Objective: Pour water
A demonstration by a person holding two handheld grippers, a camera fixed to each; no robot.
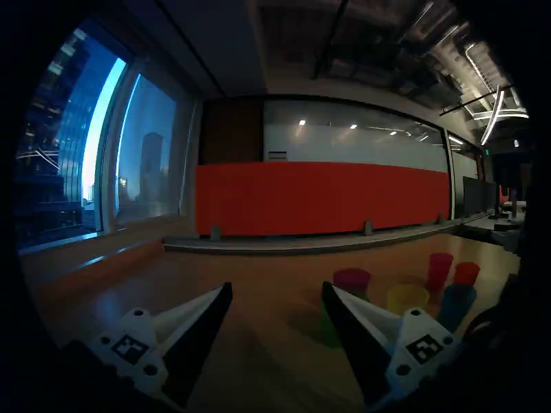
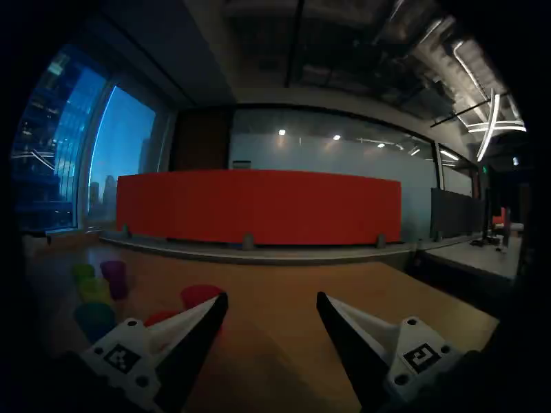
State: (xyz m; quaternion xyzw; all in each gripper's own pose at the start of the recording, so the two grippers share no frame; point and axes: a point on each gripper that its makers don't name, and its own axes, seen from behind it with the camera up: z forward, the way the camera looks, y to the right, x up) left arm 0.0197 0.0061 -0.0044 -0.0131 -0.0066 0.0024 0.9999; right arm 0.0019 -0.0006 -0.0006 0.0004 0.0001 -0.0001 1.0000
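On the surface (image 1: 262, 310), around four o'clock: two red cups (image 1: 440, 270), one purple cup (image 1: 352, 279), one yellow cup (image 1: 407, 297), one blue cup (image 1: 456, 303), one green cup (image 1: 327, 329).

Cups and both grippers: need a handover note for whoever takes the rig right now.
Left gripper: open, fingers empty, over the wooden table.
Right gripper: open, empty, over the same table.
Cups: clustered upright on the table, to the right in the left gripper view and to the left in the right gripper view. They include a purple cup, yellow cup and blue cup.
Done: nothing grasped. Can't tell if any cup holds water.
Left: grasp a cup, pour into another.
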